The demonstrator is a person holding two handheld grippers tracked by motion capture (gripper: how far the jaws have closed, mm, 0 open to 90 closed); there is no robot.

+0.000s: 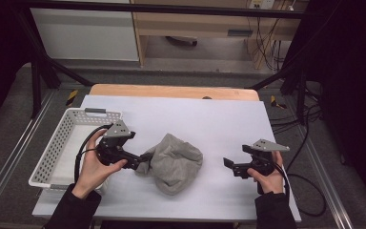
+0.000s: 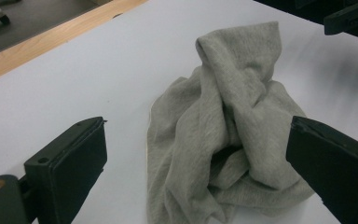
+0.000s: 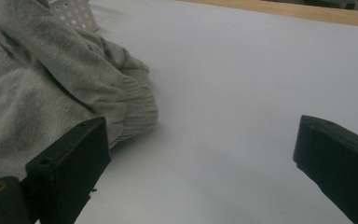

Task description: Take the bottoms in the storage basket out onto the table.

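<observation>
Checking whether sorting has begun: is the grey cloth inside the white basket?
No, the grey cloth lies crumpled on the white table cover, right of the white basket.

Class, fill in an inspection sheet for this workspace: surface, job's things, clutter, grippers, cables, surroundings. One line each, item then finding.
Surface: white sheet over a wooden table, flat and bare apart from the items below.
Job's things: crumpled grey garment mid-sheet; white perforated basket at the left edge, nothing seen inside.
Clutter: nothing seen.
Grippers: left gripper open, jaws either side of the garment; right gripper open over bare sheet, beside the garment.
Cables: black cable loops from the left gripper; another trails off the table's right side.
Surroundings: black frame, wooden furniture, loose wiring on the floor behind.
</observation>
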